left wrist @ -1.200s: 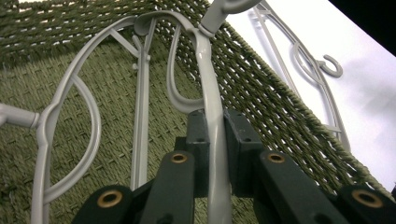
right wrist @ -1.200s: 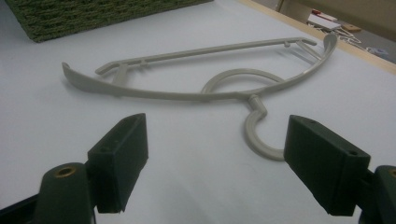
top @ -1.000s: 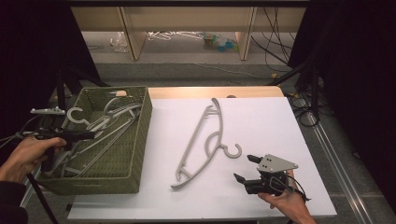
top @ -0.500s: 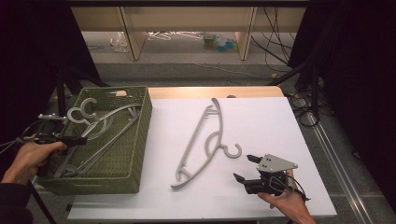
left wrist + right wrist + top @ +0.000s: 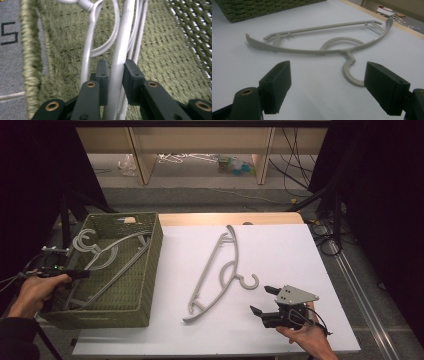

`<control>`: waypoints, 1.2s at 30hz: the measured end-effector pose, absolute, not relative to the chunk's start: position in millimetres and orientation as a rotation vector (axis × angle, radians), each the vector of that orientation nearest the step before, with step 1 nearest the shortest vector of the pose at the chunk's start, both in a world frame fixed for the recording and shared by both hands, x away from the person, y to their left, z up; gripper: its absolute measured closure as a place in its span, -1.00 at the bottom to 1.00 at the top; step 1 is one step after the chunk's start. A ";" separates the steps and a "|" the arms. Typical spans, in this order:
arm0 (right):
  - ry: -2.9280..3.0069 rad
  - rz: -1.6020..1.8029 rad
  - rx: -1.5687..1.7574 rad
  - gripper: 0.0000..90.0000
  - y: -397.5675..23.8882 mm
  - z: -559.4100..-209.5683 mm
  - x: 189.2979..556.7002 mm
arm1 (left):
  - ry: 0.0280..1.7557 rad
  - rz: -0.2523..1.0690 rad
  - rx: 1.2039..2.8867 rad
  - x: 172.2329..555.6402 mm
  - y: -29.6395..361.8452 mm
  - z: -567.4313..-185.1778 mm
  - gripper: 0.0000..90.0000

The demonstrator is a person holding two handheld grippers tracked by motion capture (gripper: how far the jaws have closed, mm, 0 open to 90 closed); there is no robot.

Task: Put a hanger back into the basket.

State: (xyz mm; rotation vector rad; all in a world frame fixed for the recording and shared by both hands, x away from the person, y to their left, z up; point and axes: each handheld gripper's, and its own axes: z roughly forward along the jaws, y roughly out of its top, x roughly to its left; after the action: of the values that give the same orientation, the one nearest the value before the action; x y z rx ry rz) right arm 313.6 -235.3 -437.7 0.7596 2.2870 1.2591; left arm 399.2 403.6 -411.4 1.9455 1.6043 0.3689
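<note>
Left gripper (image 5: 113,75), over the woven green basket (image 5: 150,265) at the desk's left edge, just eased but pinching a grey plastic hanger's arm (image 5: 120,62) running lengthwise straight ahead; right gripper (image 5: 263,301) wide open, empty.

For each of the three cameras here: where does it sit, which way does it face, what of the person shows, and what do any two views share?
High view: above the person's side, facing forward and down on the white table; both hands, left gripper and right gripper show.
Left gripper view: rides the left gripper, looking into the green basket; its black jaws flank a hanger in the basket.
Right gripper view: rides the right gripper, looking low across the table; its jaws stand wide apart.
Shared: high and right gripper views both show the hanger on the table.
</note>
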 end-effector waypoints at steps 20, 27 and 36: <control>2.292 1.252 0.762 -0.49 -235.8 -436.7 313.1 | 1.624 0.455 1.906 388.4 399.3 -396.4 0.09; 2.284 1.259 0.764 -0.49 -235.3 -437.6 313.8 | 1.493 0.498 1.931 369.2 380.2 -371.0 0.01; 2.275 1.251 0.775 -0.50 -236.6 -436.0 313.4 | 1.150 0.467 1.907 323.4 293.0 -352.0 -0.28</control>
State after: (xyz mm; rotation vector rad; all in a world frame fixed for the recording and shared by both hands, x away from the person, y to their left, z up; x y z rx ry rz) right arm 313.4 -236.6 -436.0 0.7747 2.2751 1.2509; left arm 323.4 293.0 -352.0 1.9072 1.1501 0.4667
